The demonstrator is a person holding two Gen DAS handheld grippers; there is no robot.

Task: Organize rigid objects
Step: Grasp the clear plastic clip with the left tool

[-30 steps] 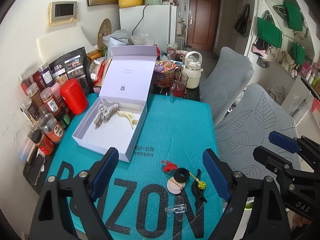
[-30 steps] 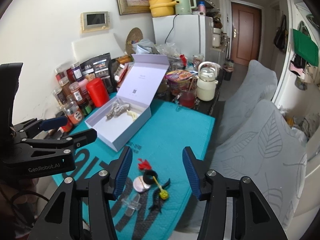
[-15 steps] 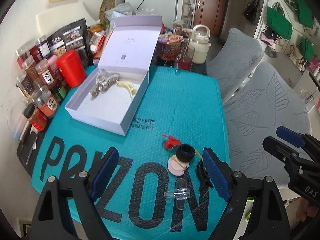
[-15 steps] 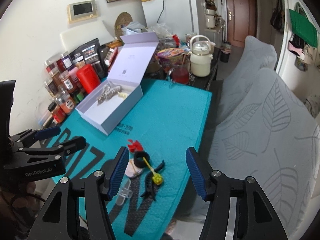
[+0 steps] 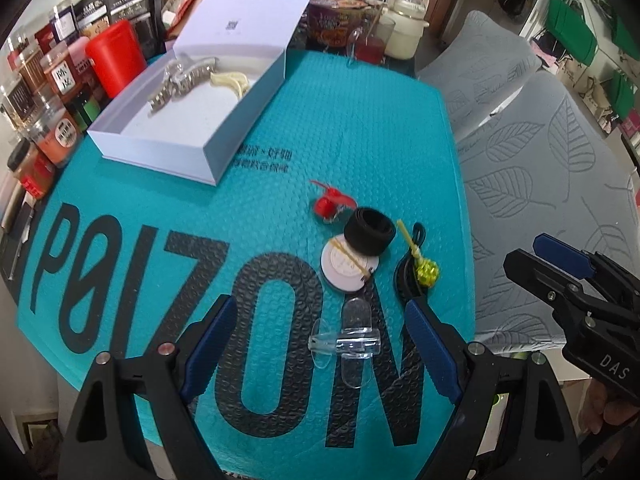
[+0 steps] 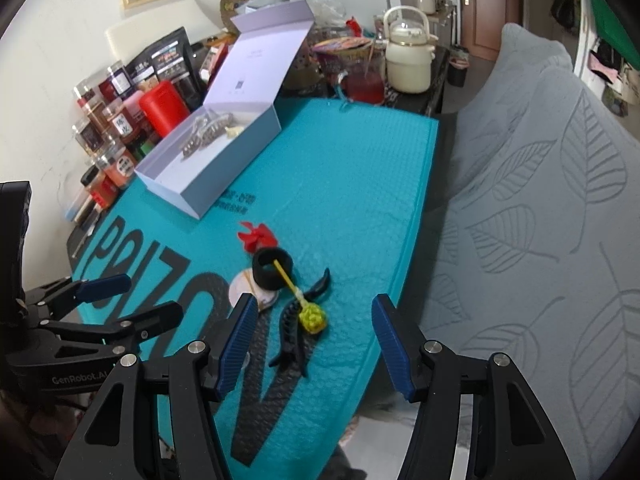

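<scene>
Beside you a grey leaf-patterned quilted sofa [image 6: 540,184], white plaster wall [image 6: 52,40] behind, brown wooden door [image 6: 490,4] ahead, soft daylight.

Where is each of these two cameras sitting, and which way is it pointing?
Left wrist: on the left gripper, looking steeply down at the clear clip on the teal mat; its open fingers and the right gripper show.
Right wrist: on the right gripper, looking down at the black claw clip; the left gripper shows.
Shared: mat, white box, black band.
</scene>
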